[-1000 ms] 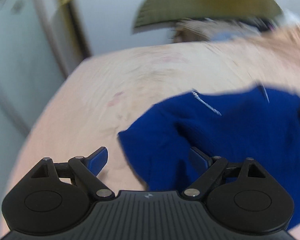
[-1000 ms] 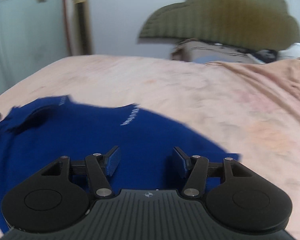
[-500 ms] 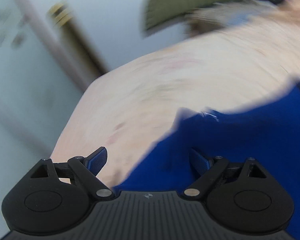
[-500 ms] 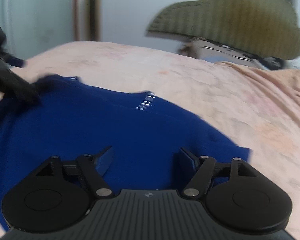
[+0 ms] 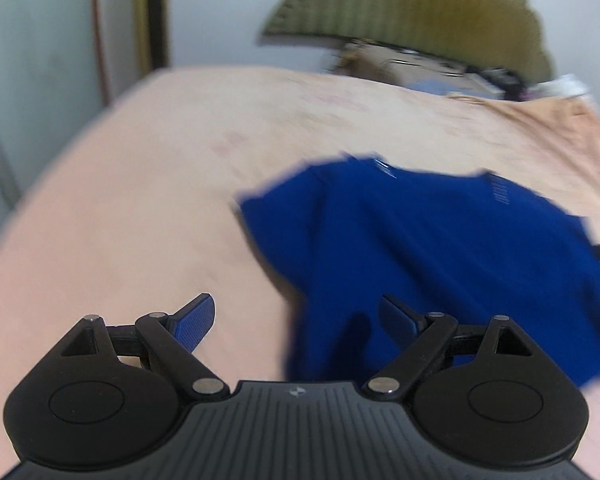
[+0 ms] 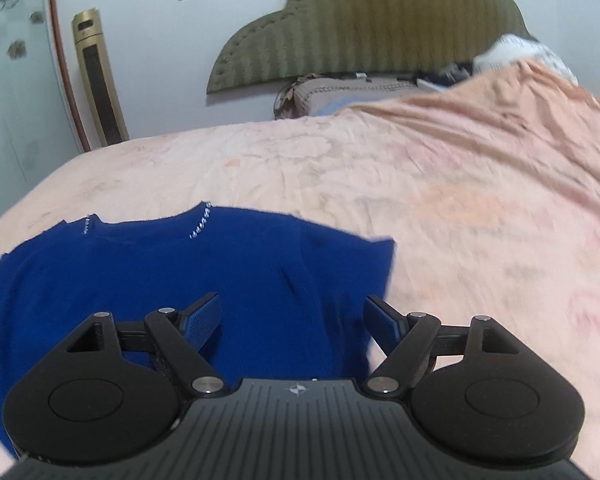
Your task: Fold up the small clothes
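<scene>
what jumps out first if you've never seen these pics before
The deep blue garment stands out first, spread flat on the peach-pink bed cover, with small sparkly trim along its far edge. Each view is framed by a black hand-held gripper, the left hand-held gripper over the garment's left edge and the right hand-held gripper over its right part, both with jaws apart and gripping nothing. Behind the bed stands a scalloped olive headboard.

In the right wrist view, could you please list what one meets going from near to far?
Right gripper → blue top → pink bedspread → brown pillow → green headboard.
</scene>
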Demonstrator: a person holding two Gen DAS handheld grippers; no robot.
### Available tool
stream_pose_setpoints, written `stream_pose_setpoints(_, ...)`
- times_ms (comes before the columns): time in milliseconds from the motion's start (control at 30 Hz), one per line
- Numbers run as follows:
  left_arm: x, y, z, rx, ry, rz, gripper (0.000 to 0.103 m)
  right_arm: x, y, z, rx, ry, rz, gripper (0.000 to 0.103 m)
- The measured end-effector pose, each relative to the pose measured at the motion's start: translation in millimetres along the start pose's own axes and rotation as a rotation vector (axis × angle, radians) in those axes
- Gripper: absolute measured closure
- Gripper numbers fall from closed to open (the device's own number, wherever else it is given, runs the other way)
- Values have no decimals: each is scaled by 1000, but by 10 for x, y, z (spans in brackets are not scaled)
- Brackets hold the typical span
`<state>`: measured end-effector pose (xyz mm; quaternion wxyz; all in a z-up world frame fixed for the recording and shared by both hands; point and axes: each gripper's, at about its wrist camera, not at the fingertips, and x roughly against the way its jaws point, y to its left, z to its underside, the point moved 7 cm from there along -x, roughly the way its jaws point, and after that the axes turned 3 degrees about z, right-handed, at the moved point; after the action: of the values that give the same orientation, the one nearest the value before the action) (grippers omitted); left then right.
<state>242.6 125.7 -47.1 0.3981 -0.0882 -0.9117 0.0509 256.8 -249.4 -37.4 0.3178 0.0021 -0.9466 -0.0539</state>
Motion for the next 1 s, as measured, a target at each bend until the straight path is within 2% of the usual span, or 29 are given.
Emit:
stream_pose_setpoints(67,26,-22,134,6,-3,63,13,113,-45,84,-9,8,-4,22)
stream_pose_setpoints(167,5,-79,259,-35,-9,54,14,247,-119,238,-30,36,-8,22)
stream_pose_setpoints(233,-47,-149,325,-58,8,78,15,324,-146,362,-34,63,-11,22)
stream_pose_setpoints(333,-33,-245,440,-93,13,88,36,389,-107,570,-38,120,-50,25)
stream_pose_setpoints(400,-15,-282,465,-120,5,52,55,396,-25,696,-16,151,-68,41)
stream_pose_setpoints(433,-4,-278,470,-121,4,48,76,419,12,715,14,136,-46,45)
stream_pose_setpoints(467,16,-274,467,-108,10,56,89,434,42,721,37,135,-29,62)
stream_pose_setpoints(500,45,-264,461,-88,22,70,93,449,67,718,43,131,-21,90)
stream_pose_setpoints(533,83,-253,458,-78,29,71,95,462,75,690,37,126,-17,98)
stream_pose_setpoints(700,373,-265,506,-116,36,27,97,692,97,561,115,55,46,99)
stream_pose_setpoints(767,430,-278,557,-156,48,8,98,746,80,564,141,57,63,99)
stream_pose_setpoints(867,275,-246,721,-182,117,-36,99,645,29,672,167,112,87,100)
stream_pose_setpoints(900,285,-248,718,-185,98,-31,99,606,9,707,158,126,92,99)
stream_pose_setpoints(933,305,-239,698,-173,100,-28,99,592,-9,720,143,134,93,97)
stream_pose_setpoints(1000,401,-188,617,-127,81,-29,98,658,-21,660,120,95,106,85)
